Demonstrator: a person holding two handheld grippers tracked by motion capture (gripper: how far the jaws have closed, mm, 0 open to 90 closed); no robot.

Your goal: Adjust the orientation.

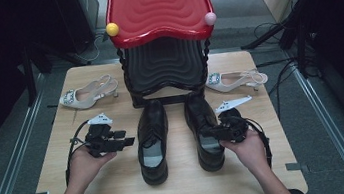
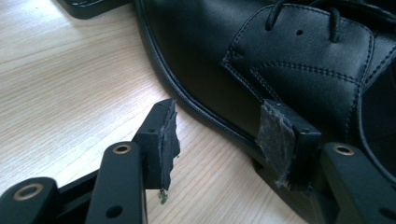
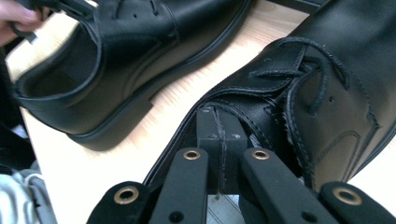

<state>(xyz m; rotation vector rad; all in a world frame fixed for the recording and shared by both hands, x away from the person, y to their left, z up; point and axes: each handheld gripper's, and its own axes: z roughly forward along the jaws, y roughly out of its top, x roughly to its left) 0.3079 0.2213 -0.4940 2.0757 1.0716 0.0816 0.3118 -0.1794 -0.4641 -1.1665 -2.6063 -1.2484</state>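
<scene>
right gripper point(image 3: 219, 140) pinches the right shoe's point(image 3: 299, 93) collar to lift it; left gripper point(image 2: 219, 140) gapes beside the left shoe point(image 2: 261, 60), ready to bite.

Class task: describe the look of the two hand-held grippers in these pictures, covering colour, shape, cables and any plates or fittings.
Both the left gripper and the right gripper are black, each topped by a pale three-cornered plate and trailing a black cable. Up close, the jaws are flat black bars with brass-ringed holes. The left gripper's pads look worn and ragged. Forearms are bare.

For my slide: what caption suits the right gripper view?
Right gripper shut on the black shoe's collar.
</scene>
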